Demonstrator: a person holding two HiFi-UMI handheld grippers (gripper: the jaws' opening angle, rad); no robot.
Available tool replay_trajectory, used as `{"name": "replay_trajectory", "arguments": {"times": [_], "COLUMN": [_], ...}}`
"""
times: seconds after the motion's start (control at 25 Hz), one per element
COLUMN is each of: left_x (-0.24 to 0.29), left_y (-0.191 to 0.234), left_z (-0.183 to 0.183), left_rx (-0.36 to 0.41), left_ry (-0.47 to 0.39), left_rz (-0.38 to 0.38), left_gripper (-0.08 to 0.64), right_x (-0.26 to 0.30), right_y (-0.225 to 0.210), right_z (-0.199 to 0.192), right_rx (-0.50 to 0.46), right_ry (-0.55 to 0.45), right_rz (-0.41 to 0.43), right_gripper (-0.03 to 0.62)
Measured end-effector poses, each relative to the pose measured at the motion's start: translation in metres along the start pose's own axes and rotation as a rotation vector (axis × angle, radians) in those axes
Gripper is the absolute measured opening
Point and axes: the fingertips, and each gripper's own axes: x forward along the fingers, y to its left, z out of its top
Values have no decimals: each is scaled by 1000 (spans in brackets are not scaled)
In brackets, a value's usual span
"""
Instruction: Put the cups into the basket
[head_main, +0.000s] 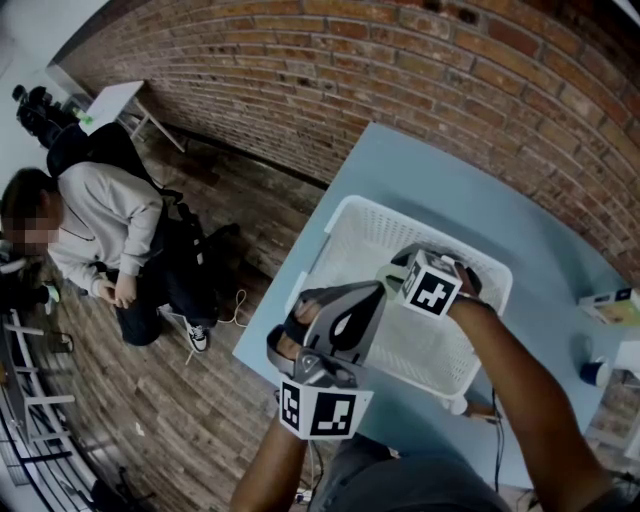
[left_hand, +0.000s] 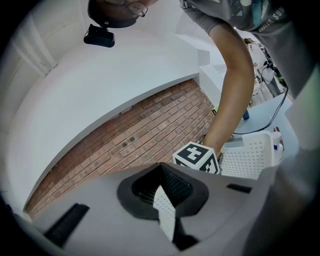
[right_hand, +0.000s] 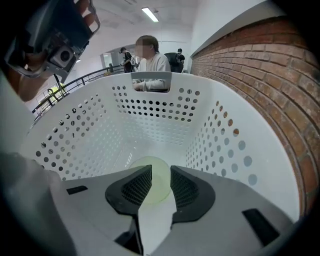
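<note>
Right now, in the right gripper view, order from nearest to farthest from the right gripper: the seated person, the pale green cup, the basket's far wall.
1. pale green cup, on the basket floor, past the jaws.
2. basket's far wall, straight ahead.
3. seated person, beyond the basket.

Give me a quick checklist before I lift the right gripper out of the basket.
1. Right gripper jaws apart: ok.
2. Pale green cup down on the floor of the basket: ok.
3. Cup standing upright: cannot tell.
4. Left gripper shut, empty and outside the basket: ok.
5. More cups waiting on the table: cannot tell.
</note>
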Motion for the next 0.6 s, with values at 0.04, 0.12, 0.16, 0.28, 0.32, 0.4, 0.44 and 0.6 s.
{"name": "replay_trajectory", "arguments": {"times": [0.04,0.12,0.16,0.28,0.32,0.4,0.44,0.6], "left_x": [-1,-3,-4,-7,-8,-10,-11,-16], "left_y": [0,0,0,-1,-2,-3,-3,-6], "left_z": [2,5,8,15,17,22,24,33], "left_rx": [1,5,7,15,18,22,25,36], "left_ry": [-2,-6,-9,-17,-20,-24,-25,-32], "left_rz": [1,4,5,6,7,10,11,16], "left_gripper": [0,0,0,0,0,0,0,0], "right_x": [-2,-7,-10,-17,-21,-28,-31,-44], "right_y": [0,0,0,-2,-2,-2,-2,2], "right_z": [2,4,5,8,9,9,10,14], "right_rx": [-9,-17,-21,-41,-46,-55,-58,-73], "right_ry": [-4,-7,-11,-24,-26,-25,-25,-35], "right_rz": [-5,-17,-24,-46,-54,-70,-76,-90], "right_gripper": [114,114,115,115,115,115,115,115]}}
